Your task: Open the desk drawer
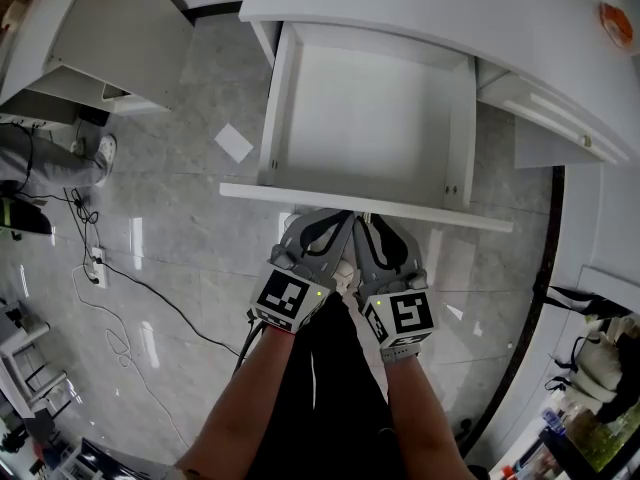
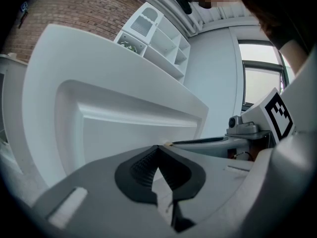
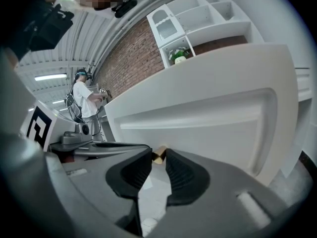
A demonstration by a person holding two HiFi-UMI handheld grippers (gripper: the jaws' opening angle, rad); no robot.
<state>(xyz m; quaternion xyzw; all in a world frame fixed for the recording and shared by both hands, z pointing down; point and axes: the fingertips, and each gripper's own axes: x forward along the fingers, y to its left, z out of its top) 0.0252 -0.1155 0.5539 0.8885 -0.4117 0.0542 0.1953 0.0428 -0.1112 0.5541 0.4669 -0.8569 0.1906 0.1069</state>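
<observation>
The white desk drawer [image 1: 370,118] stands pulled out from the desk [image 1: 450,13], and its inside is bare. Both grippers sit side by side under the middle of the drawer front [image 1: 300,196]. My right gripper [image 1: 362,220] is shut on the small brass knob [image 3: 159,154], which shows between its fingertips in the right gripper view against the drawer front [image 3: 208,123]. The tips of my left gripper [image 1: 338,218] meet with nothing between them, just left of the knob [image 2: 168,144] and close under the drawer front [image 2: 129,128].
A white shelf unit [image 1: 90,38] stands to the left. A sheet of paper [image 1: 234,142] and cables [image 1: 120,288] lie on the tiled floor. Another person [image 3: 86,100] stands far off. The desk's curved side [image 1: 560,118] runs down the right.
</observation>
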